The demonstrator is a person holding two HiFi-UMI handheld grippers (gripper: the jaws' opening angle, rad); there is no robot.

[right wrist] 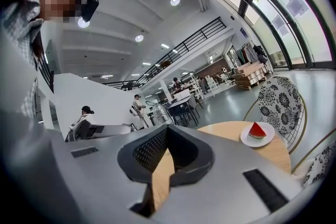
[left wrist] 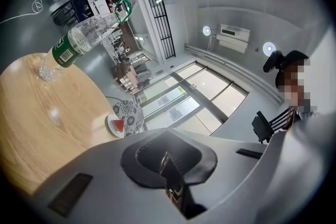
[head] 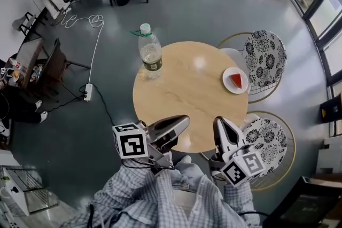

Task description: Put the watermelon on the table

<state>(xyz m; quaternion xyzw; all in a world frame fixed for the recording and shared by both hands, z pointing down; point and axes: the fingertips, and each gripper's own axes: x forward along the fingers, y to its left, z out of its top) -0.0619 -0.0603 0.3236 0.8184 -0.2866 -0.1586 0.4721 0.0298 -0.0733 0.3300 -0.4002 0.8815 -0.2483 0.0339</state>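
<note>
The round worktop (head: 181, 99) fills mid-frame, bare at its centre. Patterned chairs (head: 265, 59) crowd its right edge, and a bottle (head: 150, 53) stands upper left. My left gripper (head: 183, 120) and right gripper (head: 220, 122) hover at its lower edge, fingers together and empty. On the plate (head: 226, 75) at right lies the watermelon (head: 236, 80), likely soft, wet and fragile. I'd pinch it gently by the rind.

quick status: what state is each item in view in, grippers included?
watermelon slice: lying on the plate, untouched
plate: flat on the table, near its edge
bottle: upright on the table, capped
left gripper: shut, empty
right gripper: shut, empty
</note>
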